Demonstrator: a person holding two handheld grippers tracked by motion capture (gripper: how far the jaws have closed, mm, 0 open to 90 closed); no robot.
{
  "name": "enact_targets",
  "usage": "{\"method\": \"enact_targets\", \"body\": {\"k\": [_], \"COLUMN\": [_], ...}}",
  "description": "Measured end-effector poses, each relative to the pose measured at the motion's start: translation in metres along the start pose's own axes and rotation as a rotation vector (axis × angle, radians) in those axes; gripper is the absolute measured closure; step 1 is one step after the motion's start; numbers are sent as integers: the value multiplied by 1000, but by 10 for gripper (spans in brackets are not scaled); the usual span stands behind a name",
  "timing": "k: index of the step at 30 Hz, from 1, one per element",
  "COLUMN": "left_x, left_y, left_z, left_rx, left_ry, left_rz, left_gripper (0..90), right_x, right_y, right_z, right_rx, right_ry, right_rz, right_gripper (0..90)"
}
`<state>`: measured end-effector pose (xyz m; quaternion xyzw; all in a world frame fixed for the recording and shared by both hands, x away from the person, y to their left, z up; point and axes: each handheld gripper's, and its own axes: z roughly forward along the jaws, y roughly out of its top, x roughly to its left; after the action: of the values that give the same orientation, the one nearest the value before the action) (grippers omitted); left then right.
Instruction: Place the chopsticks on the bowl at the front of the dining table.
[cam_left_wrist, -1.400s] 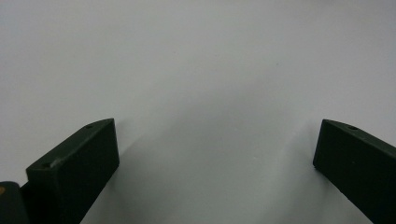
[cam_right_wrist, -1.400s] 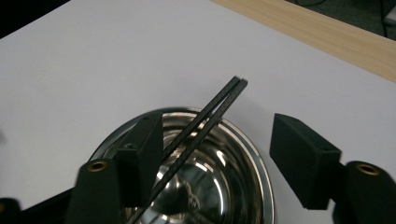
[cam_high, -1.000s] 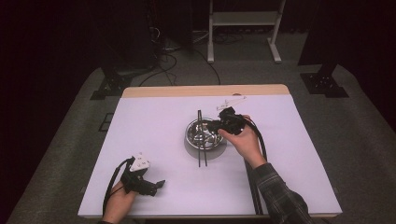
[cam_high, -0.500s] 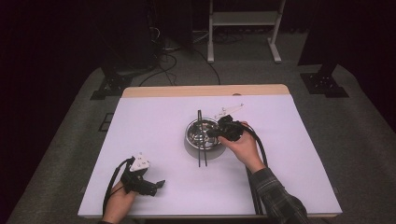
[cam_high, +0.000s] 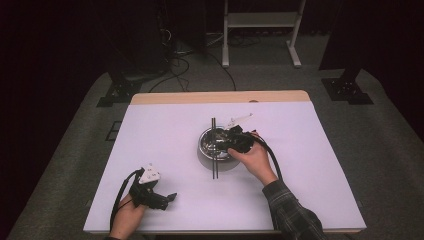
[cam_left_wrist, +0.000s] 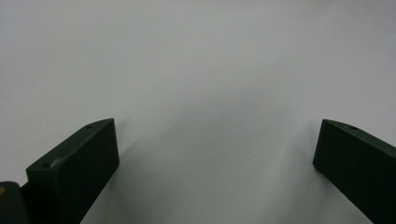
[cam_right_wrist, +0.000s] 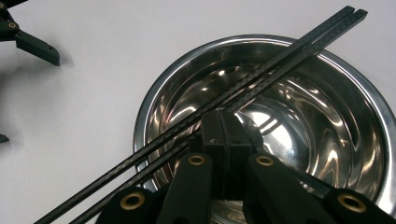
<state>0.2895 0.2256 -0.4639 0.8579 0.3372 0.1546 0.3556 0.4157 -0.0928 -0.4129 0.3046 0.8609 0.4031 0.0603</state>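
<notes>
A pair of black chopsticks (cam_right_wrist: 261, 79) lies side by side across the rim of a shiny steel bowl (cam_right_wrist: 327, 135) that stands near the middle of the white table (cam_high: 165, 135). The right gripper (cam_right_wrist: 225, 126) sits over the bowl with its jaws pressed together, tips right at the chopsticks; whether they pinch anything, I cannot tell. The right gripper view shows the sticks' ribbed surface and the bowl's bright reflections. The high view shows the left gripper (cam_high: 167, 197) resting well apart near the table's front edge, its jaws spread wide over bare table.
</notes>
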Motion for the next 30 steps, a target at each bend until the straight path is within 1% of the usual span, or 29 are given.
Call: {"method": "enact_targets", "body": {"k": [4, 9, 19, 21, 24, 30], "left_x": [0, 0, 0, 0, 0, 0], "left_y": [0, 0, 0, 0, 0, 0], "left_z": [0, 0, 0, 0, 0, 0], "left_rx": [0, -1, -1, -1, -1, -1], "left_ry": [0, 0, 0, 0, 0, 0], "left_rz": [1, 0, -1, -1, 0, -1], "left_gripper": [0, 0, 0, 0, 0, 0], "right_x": [1, 2, 1, 0, 1, 1], "right_y": [2, 4, 6, 6, 7, 5], "right_z": [1, 1, 3, 3, 4, -2], "right_rx": [-2, -1, -1, -2, -2, -12], "right_ry": [2, 1, -2, 5, 0, -1], "right_rz": [0, -14, -12, -13, -13, -9], "right_gripper": [899, 899, 899, 899, 899, 899]}}
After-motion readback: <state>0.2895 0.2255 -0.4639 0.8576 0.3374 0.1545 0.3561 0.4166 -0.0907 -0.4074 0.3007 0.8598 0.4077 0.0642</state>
